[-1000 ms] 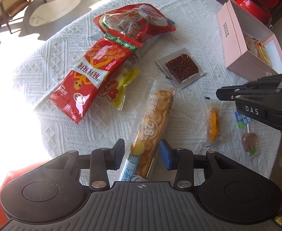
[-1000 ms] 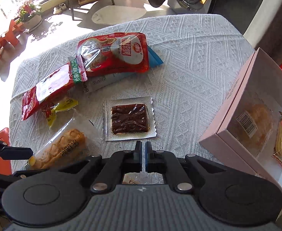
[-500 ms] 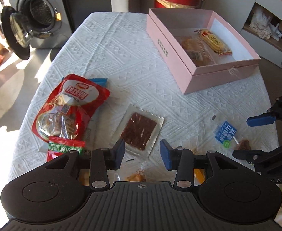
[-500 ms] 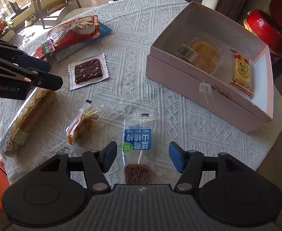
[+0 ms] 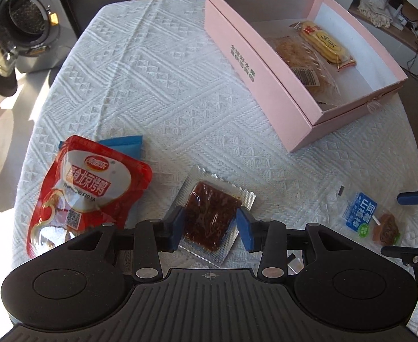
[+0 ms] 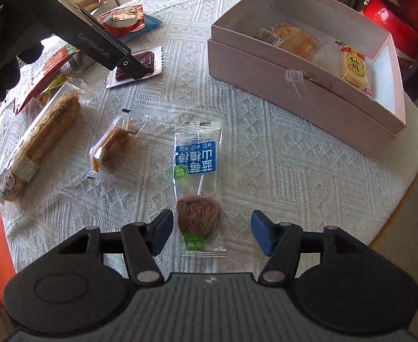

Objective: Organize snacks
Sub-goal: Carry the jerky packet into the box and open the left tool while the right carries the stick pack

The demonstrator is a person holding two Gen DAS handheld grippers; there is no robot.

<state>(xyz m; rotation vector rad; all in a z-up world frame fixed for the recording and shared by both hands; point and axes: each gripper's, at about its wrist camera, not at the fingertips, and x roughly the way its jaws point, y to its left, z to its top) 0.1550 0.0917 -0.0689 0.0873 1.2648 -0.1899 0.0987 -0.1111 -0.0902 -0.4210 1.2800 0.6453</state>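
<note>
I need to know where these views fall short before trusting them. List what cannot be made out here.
- Dark jerky packet: left wrist view, near corner hidden behind the left gripper; whether the pads touch it is unclear.
- Red pouch: left wrist view, lower end covered by the gripper body.
- Blue packet: mostly under the red pouch.
- Pink box: right wrist view, near wall hides part of its floor.
- Hawthorn lollipop packet: small print too small.
</note>
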